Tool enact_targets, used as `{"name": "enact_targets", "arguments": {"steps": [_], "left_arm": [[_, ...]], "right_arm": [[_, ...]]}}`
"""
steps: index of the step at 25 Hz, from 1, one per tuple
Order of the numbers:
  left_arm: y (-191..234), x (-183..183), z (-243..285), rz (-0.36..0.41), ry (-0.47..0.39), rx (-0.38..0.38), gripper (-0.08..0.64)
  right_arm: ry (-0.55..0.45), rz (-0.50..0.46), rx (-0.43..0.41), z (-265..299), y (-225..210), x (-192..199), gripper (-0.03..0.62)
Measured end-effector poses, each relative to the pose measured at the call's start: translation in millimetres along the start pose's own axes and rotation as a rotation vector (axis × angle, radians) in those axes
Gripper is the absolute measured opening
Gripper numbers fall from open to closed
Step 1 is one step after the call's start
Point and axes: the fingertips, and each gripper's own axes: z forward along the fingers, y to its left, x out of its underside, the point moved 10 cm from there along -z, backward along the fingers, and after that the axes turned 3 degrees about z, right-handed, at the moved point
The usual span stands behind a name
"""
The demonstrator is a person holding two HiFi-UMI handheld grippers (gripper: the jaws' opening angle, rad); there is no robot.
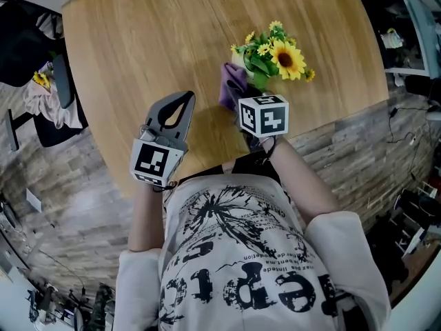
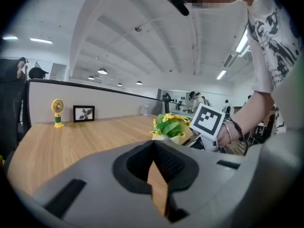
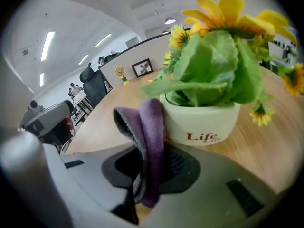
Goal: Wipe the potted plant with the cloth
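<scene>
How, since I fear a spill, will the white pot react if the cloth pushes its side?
The pot probably slides or tips easily: it looks small, with flowers spreading wider above and a smooth wooden table beneath. The cloth bends over in a soft fold, so it likely yields and pushes gently.

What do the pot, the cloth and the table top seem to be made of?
The pot: probably glazed ceramic, perhaps plastic; smooth cream wall, slight sheen. The cloth: purple microfibre or fleece; fuzzy nap, soft folds. The table: wood or wood-look laminate; pale grain, matte.
</scene>
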Motion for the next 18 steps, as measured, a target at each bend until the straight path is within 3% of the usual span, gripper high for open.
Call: {"name": "enact_targets", "arguments": {"steps": [8, 18], "left_arm": [[-14.1, -5.9, 8.2, 0.021, -0.026, 0.023, 0.003], [-37.2, -19.4, 39.0, 0.060, -0.017, 0.101, 0.003]], "right_arm": [[0.004, -0.115, 0.020, -20.2, -11.4, 20.7, 0.084], [0.025, -0.140, 0.043, -48.3, -41.7, 35.6, 0.081]]}}
